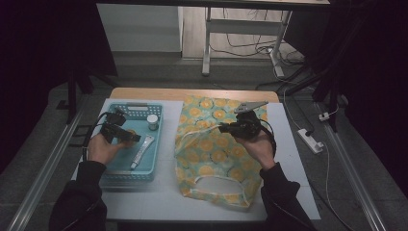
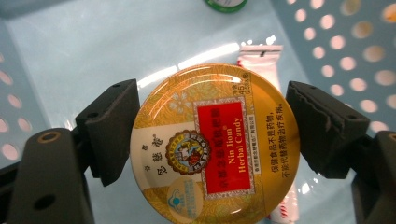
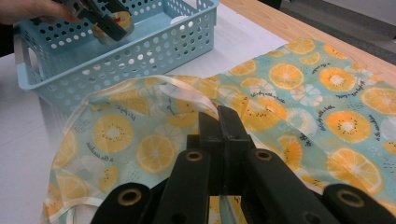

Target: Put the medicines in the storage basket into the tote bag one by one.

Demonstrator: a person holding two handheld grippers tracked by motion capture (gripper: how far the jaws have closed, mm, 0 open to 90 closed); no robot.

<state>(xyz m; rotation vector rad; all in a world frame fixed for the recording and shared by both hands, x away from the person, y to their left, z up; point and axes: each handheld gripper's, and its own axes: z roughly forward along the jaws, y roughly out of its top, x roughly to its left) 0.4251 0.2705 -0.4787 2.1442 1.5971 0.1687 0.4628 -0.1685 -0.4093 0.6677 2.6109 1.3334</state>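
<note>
In the high view the left gripper (image 1: 126, 136) sits at the left of the frame over a light blue perforated basket (image 1: 111, 169), while the right gripper (image 1: 230, 128) lies near the centre, over a lemon-print cloth bag (image 1: 211, 163) spread on the white table (image 1: 159, 192). The left gripper view shows its jaws parted about as wide as a round gold candy tin (image 2: 212, 144), one pad against each side of the tin's rim; the tin fills the middle of that frame, its red label reading "Nin Jiom Herbal Candy", with the basket floor behind it. A white sachet (image 2: 260, 58) lies under the tin's upper right edge, and a green-rimmed lid (image 2: 225, 3) peeks in at the top edge. In the high view a white-capped small jar (image 1: 152, 121) and a white tube (image 1: 142, 151) also rest in the basket, right of the gripper. The right gripper view shows its jaws pressed together at the lower centre, pinching the bag's white-edged rim (image 3: 187, 95) and holding it raised off the table.
</note>
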